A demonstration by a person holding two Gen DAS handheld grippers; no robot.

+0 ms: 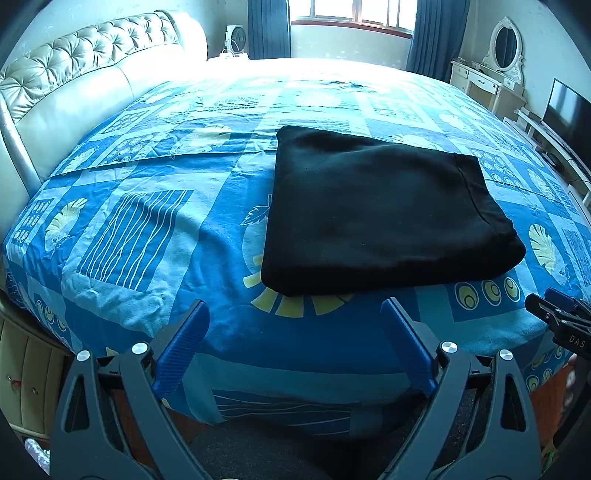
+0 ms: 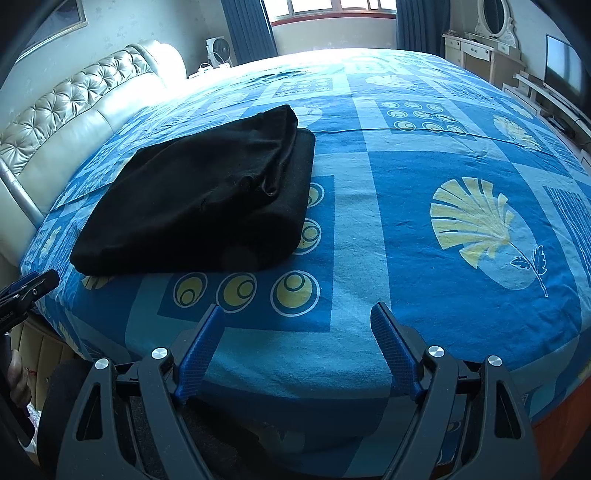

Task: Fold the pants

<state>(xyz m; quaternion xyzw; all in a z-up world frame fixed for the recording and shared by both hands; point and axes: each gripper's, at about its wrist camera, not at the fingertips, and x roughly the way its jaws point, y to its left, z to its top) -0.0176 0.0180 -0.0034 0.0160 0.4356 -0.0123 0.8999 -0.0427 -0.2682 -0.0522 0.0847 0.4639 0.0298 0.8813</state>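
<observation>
The black pants point(image 1: 380, 210) lie folded into a thick rectangle on the blue patterned bed sheet point(image 1: 147, 229). They also show in the right wrist view point(image 2: 207, 199), with a smaller layer stacked on a wider one. My left gripper point(image 1: 295, 314) is open and empty, held over the bed's near edge, just short of the pants. My right gripper point(image 2: 297, 317) is open and empty, to the right of the pants and short of them. Its tip shows at the far right of the left wrist view point(image 1: 554, 314).
A padded cream headboard point(image 1: 74, 85) runs along the left. A dressing table with an oval mirror point(image 1: 498, 66) and a TV point(image 1: 569, 110) stand at the right. A window with blue curtains point(image 1: 351, 22) and a small fan point(image 1: 236, 37) are at the back.
</observation>
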